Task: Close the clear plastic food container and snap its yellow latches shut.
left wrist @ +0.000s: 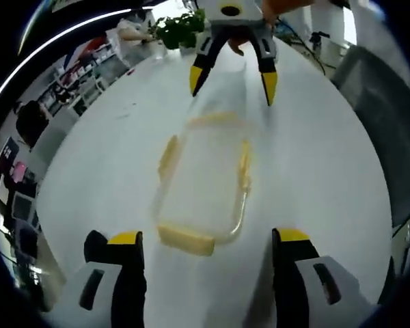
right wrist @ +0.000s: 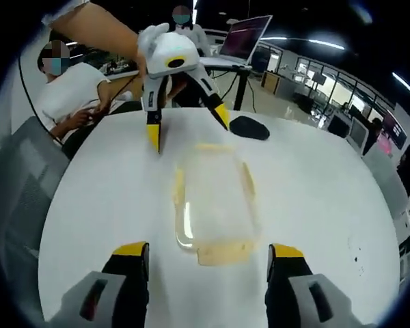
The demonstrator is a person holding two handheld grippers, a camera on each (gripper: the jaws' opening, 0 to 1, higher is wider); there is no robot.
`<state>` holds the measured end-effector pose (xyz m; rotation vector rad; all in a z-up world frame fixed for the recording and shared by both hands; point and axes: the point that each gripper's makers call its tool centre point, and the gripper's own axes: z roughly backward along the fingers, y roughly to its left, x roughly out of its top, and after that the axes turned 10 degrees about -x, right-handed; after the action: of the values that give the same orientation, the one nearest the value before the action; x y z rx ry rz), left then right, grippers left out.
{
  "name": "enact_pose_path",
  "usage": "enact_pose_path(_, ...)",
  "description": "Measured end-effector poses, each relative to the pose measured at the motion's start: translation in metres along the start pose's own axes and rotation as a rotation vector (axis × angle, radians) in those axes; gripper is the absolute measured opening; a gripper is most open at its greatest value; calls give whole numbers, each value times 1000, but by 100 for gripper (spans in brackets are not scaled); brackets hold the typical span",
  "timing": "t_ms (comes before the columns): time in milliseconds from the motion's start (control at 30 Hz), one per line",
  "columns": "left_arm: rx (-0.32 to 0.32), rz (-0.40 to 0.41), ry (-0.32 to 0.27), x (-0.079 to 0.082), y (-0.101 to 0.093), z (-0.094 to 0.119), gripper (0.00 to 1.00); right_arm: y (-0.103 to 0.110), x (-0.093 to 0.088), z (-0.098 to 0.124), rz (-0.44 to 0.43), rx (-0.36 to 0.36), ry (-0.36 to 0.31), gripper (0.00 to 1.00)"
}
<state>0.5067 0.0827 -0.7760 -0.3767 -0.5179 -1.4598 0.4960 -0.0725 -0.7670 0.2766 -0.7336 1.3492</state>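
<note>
Lying flat on the white table (left wrist: 314,171), the clear container (left wrist: 203,183) sits between the two grippers, touched by neither. Left gripper view: left gripper (left wrist: 208,249) with jaws spread wide, its yellow-tipped fingers (left wrist: 125,239) flanking the container's near short end, just apart from it. Yellow latches (left wrist: 186,240) on near end, both long sides, far end. Long axis runs straight away from these jaws toward the right gripper (left wrist: 233,80), which hangs open over the far end. Right gripper view: same container (right wrist: 215,203), long axis again running between the two grippers, right gripper (right wrist: 208,254) spread, left gripper (right wrist: 188,130) opposite. Black mouse-like object (right wrist: 250,128) beyond.
</note>
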Motion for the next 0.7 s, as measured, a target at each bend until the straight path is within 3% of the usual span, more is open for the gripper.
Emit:
enact_pose_path(300,-24,-101,80,-7,7,-6,70,1,-3,-9,36,18,44,68)
enact_pose_path(700,-66,-99,108,-10,18,-10,65,0,-13,-22,36,52,106,67)
